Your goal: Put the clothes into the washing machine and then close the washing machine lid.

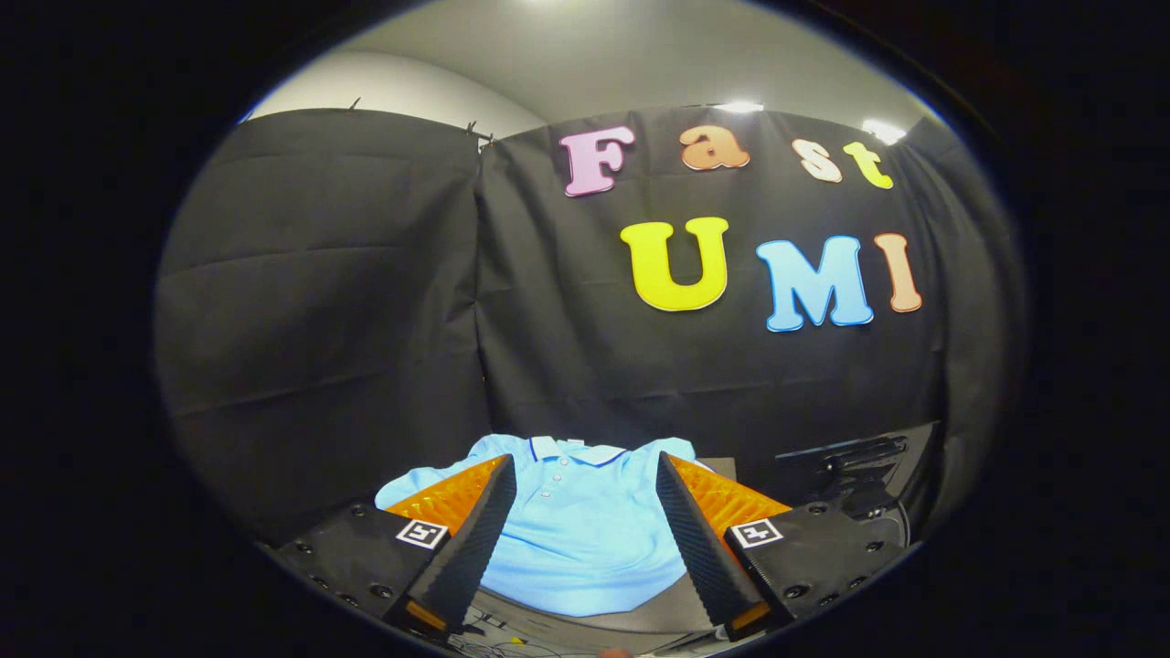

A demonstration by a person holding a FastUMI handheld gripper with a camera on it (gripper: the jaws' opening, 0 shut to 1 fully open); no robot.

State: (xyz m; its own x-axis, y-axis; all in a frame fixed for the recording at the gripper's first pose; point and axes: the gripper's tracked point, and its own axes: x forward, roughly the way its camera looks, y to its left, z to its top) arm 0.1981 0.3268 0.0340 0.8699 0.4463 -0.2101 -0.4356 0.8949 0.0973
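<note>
Between the fingers: light blue cotton polo shirt (576, 539), flat on the tabletop (640, 612)
Gripper (585, 548): fingers spread wide, touching nothing

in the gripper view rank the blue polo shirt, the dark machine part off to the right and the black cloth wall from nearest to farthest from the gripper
The gripper is open, fingers spread wide and touching nothing.
1. Blue polo shirt: lying flat between and just ahead of the fingers, collar pointing away.
2. Dark machine part: off to the right, beyond the right finger.
3. Black cloth wall: upright behind both, farthest.
</note>
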